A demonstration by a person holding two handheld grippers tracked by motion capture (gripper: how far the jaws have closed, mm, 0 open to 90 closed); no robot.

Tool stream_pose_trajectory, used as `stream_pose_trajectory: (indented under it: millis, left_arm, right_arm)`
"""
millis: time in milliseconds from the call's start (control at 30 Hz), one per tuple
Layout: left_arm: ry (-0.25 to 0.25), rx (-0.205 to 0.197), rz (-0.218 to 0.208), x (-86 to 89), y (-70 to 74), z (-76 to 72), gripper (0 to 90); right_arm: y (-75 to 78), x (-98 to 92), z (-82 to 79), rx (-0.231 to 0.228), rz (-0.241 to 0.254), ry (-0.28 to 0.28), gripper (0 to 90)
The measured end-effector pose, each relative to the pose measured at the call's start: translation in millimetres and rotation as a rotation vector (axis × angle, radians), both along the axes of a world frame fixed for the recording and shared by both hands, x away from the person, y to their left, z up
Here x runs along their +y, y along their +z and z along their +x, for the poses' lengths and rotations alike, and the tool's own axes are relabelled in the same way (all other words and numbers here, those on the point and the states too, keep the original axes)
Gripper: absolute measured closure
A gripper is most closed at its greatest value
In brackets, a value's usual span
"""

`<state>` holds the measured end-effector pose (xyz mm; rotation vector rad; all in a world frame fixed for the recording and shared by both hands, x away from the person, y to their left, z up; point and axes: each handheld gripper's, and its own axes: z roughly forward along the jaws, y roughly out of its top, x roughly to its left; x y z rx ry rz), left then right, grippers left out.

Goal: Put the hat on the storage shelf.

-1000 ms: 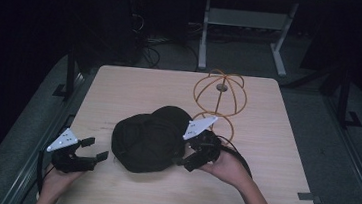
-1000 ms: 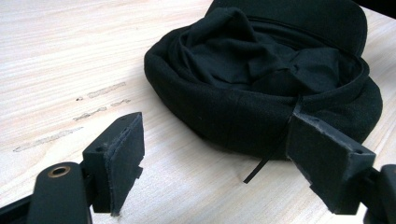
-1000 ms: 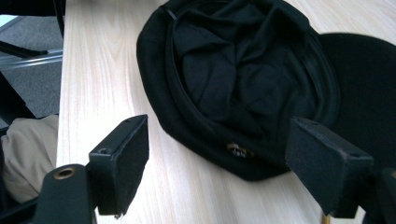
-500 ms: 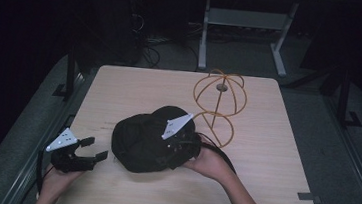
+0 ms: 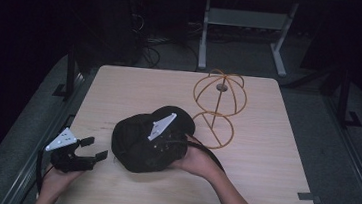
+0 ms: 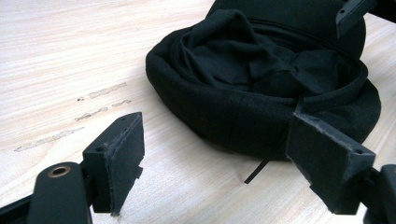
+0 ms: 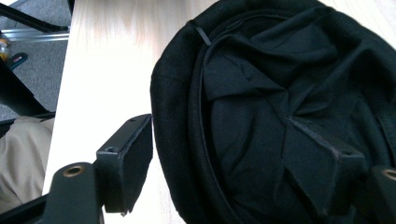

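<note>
- Straddling the rim of the black hat (image 5: 137, 143), the right gripper (image 7: 224, 163) has jaws apart, one inside, one outside, nothing clamped.
- Left gripper (image 5: 89, 151) waits beside it, wide open, empty.
- Hat lies crown-down mid-table; wire hat stand (image 5: 217, 105) bare, so hanging looks undone.

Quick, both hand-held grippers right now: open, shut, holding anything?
Left hand-held gripper: open, holding nothing, on the table beside the black hat.
Right hand-held gripper: open, jaws either side of the hat's rim, not yet closed on it.

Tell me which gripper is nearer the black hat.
Right. The right gripper is over the black hat, one jaw inside its opening, one outside the rim. The left gripper sits apart, beside it.
</note>
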<state>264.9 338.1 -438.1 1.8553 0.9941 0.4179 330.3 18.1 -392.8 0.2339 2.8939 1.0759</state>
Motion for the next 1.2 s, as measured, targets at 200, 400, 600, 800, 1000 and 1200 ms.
stream_pose_trajectory:
  millis: [200, 400, 600, 800, 1000, 1200]
  left_arm:
    - [-0.003, 0.005, 0.01, -0.3, 0.1, -0.1, 19.3]
    - [-0.004, 0.005, 0.014, 0.0, -0.1, 0.0, 19.3]
    - [-0.002, 0.006, 0.012, 0.0, 0.0, 0.0, 19.3]
    - [0.004, 0.012, 0.008, 1.2, 0.1, 0.0, 19.3]
    - [0.004, 0.015, 0.01, 0.9, -0.8, 0.2, 19.3]
    - [0.003, 0.013, 0.011, 0.8, -0.7, 0.3, 19.3]
  right_arm:
    - [-3.6, 4.2, 0.8, 0.004, -0.008, 0.006, 24.8]
    - [-8.4, 11.4, 1.8, 0.007, -0.016, 0.019, 26.8]
    - [-12.4, 17.0, 2.7, 0.003, -0.04, 0.026, 31.9]
    - [-19.6, 23.8, 2.6, 0.004, -0.067, 0.039, 42.2]
    - [-25.5, 29.9, 1.0, 0.016, -0.071, 0.053, 49.4]
    - [-28.1, 34.8, -2.0, 0.016, -0.075, 0.066, 53.2]
